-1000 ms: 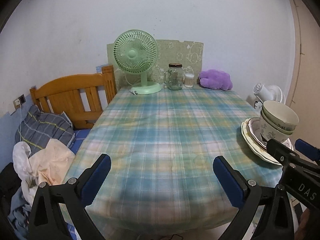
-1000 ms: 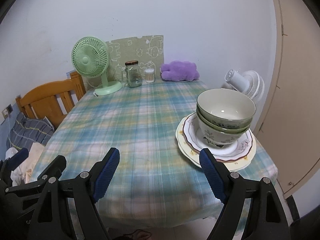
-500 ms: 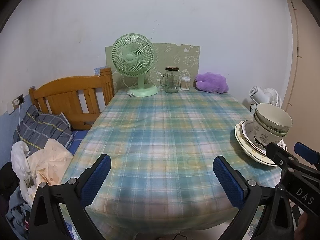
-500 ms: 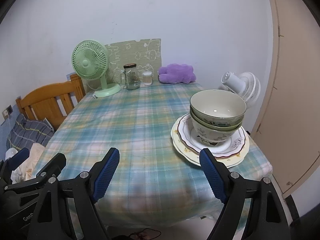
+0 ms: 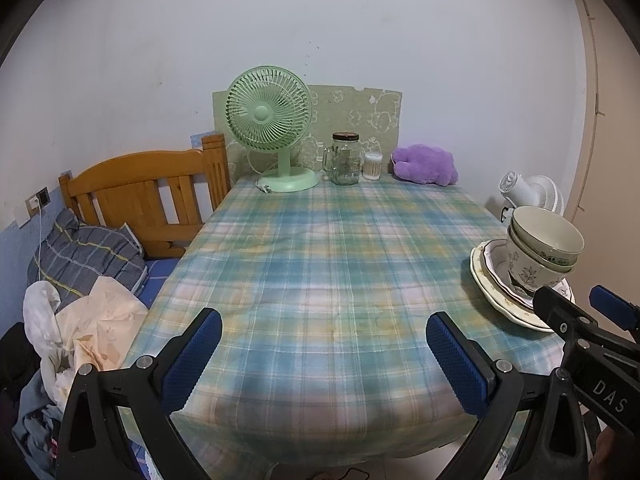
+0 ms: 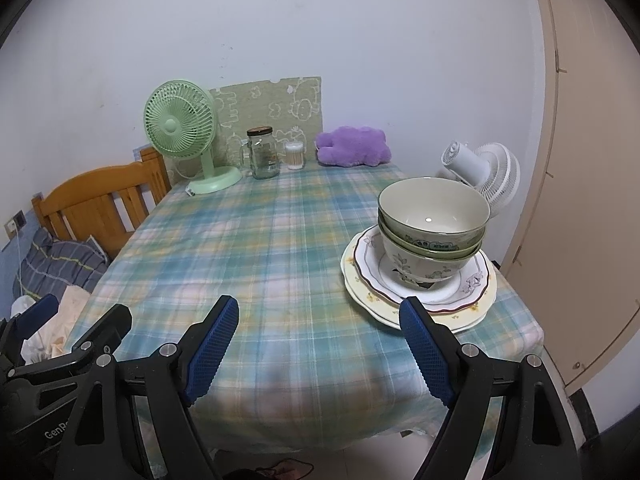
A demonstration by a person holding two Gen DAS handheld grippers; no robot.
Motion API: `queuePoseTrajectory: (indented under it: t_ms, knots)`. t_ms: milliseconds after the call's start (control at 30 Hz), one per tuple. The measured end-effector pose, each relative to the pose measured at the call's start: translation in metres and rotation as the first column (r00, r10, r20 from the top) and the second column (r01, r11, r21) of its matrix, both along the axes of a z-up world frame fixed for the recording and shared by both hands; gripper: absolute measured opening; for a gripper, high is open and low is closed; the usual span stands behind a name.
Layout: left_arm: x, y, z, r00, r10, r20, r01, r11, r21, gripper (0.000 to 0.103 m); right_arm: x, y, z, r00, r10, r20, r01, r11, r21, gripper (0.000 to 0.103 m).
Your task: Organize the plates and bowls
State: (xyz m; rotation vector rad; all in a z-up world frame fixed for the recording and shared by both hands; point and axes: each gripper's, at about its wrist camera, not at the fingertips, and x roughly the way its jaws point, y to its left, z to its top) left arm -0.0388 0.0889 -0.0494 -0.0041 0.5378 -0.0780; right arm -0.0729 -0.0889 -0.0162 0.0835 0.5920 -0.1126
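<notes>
Nearest the lens, the left gripper (image 5: 322,354) hangs at the table's near edge with its blue-padded jaws spread wide and nothing between them. The right gripper (image 6: 318,344) sits the same way — jaws wide apart, empty — just short of the dishes.

On the plaid tablecloth (image 6: 256,248), at about 2 o'clock from the right gripper, stands the stack: three nested bowls (image 6: 434,220) upright on two plates (image 6: 476,300), a white plate with a dark scalloped rim lying on a cream one. The stack sits near the table's right edge; in the left wrist view it shows at 3 o'clock.

Farther off, at 12 o'clock along the wall, stand a green fan (image 5: 270,120), a lidded glass jar (image 5: 346,158), a small tub of cotton swabs (image 5: 373,166) and a purple plush (image 5: 426,164). A wooden headboard (image 5: 144,196) rises at 10 o'clock — a white fan (image 6: 486,174) stands beyond the bowls.
</notes>
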Motion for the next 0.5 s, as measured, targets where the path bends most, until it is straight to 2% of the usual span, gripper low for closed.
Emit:
queuePoseTrajectory:
  t_ms: [500]
  knots:
    - [0.0043, -0.0018, -0.0003, 1.000, 0.001, 0.004, -0.001, 1.000, 0.007, 0.103, 0.0025, -0.0030, 0.0017, 1.000, -0.020, 0.009, 0.020, 1.000, -0.008, 0.089]
